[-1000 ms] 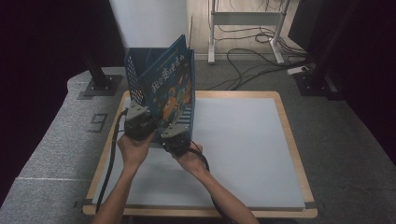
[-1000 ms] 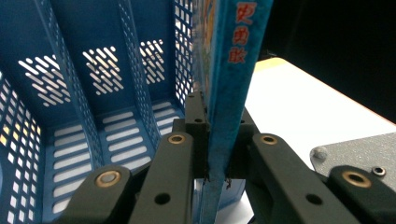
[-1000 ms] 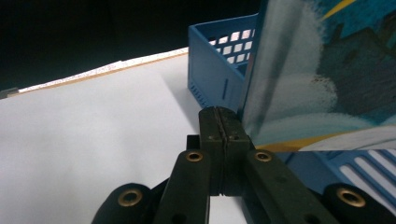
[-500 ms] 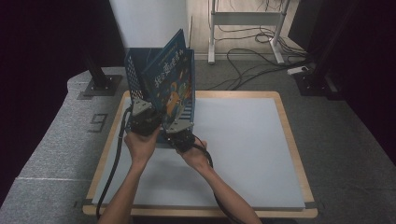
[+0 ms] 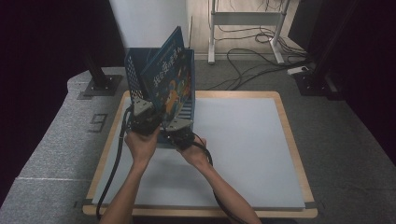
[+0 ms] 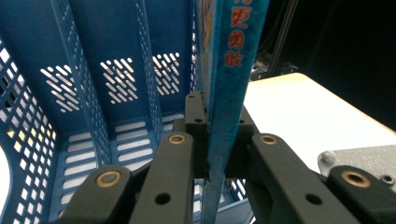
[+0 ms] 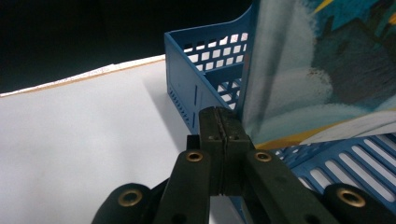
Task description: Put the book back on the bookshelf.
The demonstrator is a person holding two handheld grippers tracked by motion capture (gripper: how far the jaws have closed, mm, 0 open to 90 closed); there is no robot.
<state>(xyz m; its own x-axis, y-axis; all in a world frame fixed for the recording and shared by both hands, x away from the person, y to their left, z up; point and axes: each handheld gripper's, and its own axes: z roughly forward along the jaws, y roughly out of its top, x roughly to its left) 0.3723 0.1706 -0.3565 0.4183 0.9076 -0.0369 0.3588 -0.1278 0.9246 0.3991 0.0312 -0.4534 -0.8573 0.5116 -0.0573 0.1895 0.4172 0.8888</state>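
Book [image 5: 169,84] stands on edge, tilted, in the blue rack [image 5: 134,77] at the table's [image 5: 243,140] far left. Left gripper [image 6: 217,140] clamps its near lower edge; right gripper [image 7: 224,130], pressed shut and empty, sits just right of it.

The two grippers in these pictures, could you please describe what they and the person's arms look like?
The left gripper and the right gripper have black jaws on linkage arms with brass-coloured pivot pins. Each carries a grey three-cornered plate on top and trails a black cable. The forearms are bare, with no sleeves or gloves visible.
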